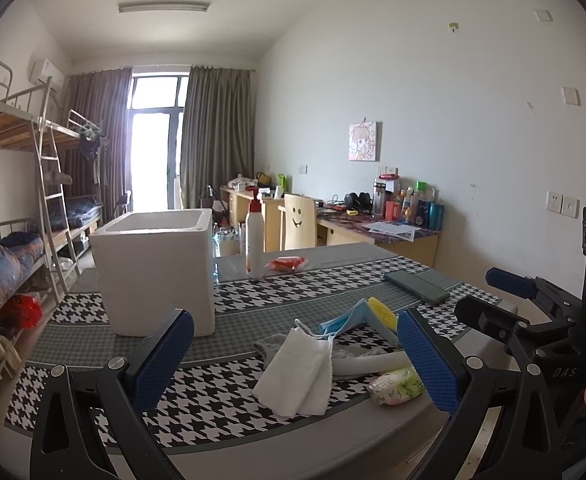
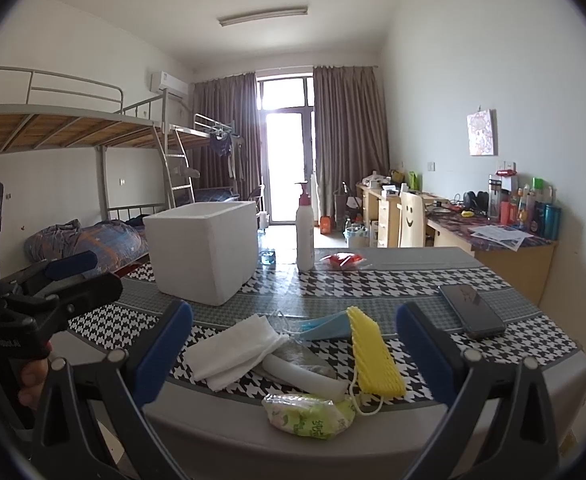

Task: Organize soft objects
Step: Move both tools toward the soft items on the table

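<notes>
A: Both tools spread wide, nothing held. Left tool (image 1: 295,354) and right tool (image 2: 293,354) both hang over the near edge of the tabletop (image 2: 373,292), side by side.

B: Closest to the right tool?

A: Tissue pack (image 2: 311,414), right at the edge, just below its fingers. Crinkly wrapper, squashy, light. Likely slips if pinched on the glossy face; take it across the short width, mid-body.

B: Next out?

A: White foam tube (image 2: 301,372), touching the pack's far side. Springy, near weightless. Grip mid-length or it'll pivot. To its right, the yellow sponge (image 2: 375,354), ribbed, with a cord loop. Compresses a lot, so close well in on the long edges.

B: Left tool?

A: Folded white cloth (image 1: 295,372) sits right between its fingers. Limp, layered. Pinch through the whole stack near the fold, else the layers probably fan out.

B: Beyond that?

A: Blue face mask (image 2: 325,326), flat, thin, hard to get under. Go for the raised fold. Something grey lies under the heap; can't tell what.

B: Destination?

A: My guess is the white foam box (image 2: 205,254), further out, left of both tools, open-topped. Pump bottle (image 2: 305,236) and phone (image 2: 471,312) are rigid; leave them.
</notes>
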Demonstrator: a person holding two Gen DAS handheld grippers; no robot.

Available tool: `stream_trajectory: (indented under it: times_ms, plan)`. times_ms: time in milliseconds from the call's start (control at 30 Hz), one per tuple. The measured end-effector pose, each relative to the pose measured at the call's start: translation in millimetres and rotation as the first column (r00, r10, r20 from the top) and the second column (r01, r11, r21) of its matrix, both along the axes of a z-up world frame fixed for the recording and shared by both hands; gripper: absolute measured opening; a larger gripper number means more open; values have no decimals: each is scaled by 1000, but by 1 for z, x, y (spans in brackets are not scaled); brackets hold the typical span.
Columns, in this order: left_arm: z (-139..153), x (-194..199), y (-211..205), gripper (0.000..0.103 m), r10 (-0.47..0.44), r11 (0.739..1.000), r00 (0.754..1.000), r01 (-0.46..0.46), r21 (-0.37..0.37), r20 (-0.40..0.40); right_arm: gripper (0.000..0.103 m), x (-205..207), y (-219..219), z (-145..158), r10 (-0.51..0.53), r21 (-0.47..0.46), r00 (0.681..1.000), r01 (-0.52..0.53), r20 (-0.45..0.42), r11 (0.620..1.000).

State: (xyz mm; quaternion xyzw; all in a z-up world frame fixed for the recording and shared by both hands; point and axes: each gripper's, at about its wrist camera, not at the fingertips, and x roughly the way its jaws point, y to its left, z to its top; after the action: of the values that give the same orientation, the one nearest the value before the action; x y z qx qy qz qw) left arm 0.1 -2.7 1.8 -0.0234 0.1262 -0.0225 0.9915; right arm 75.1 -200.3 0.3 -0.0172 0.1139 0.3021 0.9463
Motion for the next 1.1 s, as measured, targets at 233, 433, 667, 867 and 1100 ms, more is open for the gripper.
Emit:
stream_trajectory:
  times_ms: [233, 433, 667, 867, 1100]
  plan:
    - [-1, 3, 0, 102, -6, 1000, 1000, 6, 4, 0, 103, 0, 0, 0, -6, -5, 1000, 6, 1, 1000]
    - [-2, 6, 1, 102, -1, 1000, 1000, 1, -1, -1, 103, 2, 1, -1, -4, -7, 1000, 4, 0, 1000]
    - [-3, 13, 1, 102, -23, 1000, 999, 23, 3, -29, 103, 5, 4, 0, -7, -9, 1000, 7, -7, 1000]
    - [0, 21, 7, 102, -28, 999, 999, 27, -21, -42, 103, 10, 6, 0, -9, -10, 1000, 8, -13, 1000]
    - [-2, 30, 7, 102, -34, 999, 997, 33, -12, -66, 103, 26, 6, 0, -29, -11, 999, 28, -41, 1000]
